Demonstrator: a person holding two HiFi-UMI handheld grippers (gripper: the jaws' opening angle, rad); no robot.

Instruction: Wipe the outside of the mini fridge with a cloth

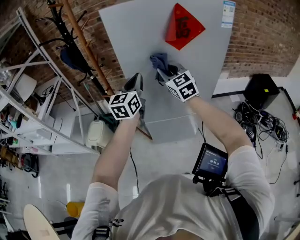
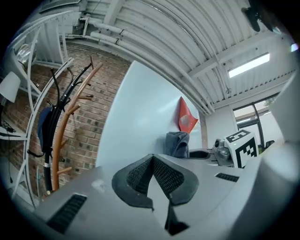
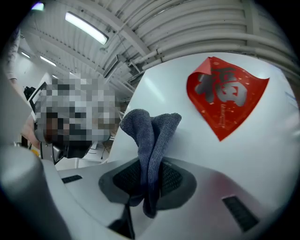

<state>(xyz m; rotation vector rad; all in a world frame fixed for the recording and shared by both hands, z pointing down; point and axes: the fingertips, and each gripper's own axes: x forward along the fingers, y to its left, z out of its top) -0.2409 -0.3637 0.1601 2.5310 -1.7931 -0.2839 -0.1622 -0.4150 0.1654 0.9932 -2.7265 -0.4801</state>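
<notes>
While I watched the feeds, the right gripper (image 3: 150, 164) had its jaws clamped on the cloth (image 3: 151, 136). It was a grey-blue terry cloth, pinched in a fold between the ribbed pads. Two rounded lobes stood up out of the jaws and a short tail hung below them. From the head view, the bunched end of the cloth lay against the white front of the mini fridge (image 1: 140, 37), below and to the left of a red diamond-shaped decoration (image 1: 183, 26) stuck on that face. I could not confirm from any feed how firmly the cloth pressed on the surface.

The left gripper (image 2: 152, 159) was closed with nothing in it, its two dark pads meeting at their tips in a narrow wedge. It sat lower and to the left of the right gripper, near the fridge's left edge, pointing at the same white face. I could not tell whether its tip touched the panel. Its own camera picked up the cloth and the right gripper's marker cube off to the right.

A small label (image 1: 228, 13) sat at the fridge's upper right corner. A wooden coat stand (image 1: 84, 42) leaned by the brick wall (image 1: 262, 33) to the left of the fridge, and a white shelf frame (image 1: 42, 65) stood further left. On the floor to the right were a black box (image 1: 261, 91) and a tangle of cables (image 1: 258, 124).
</notes>
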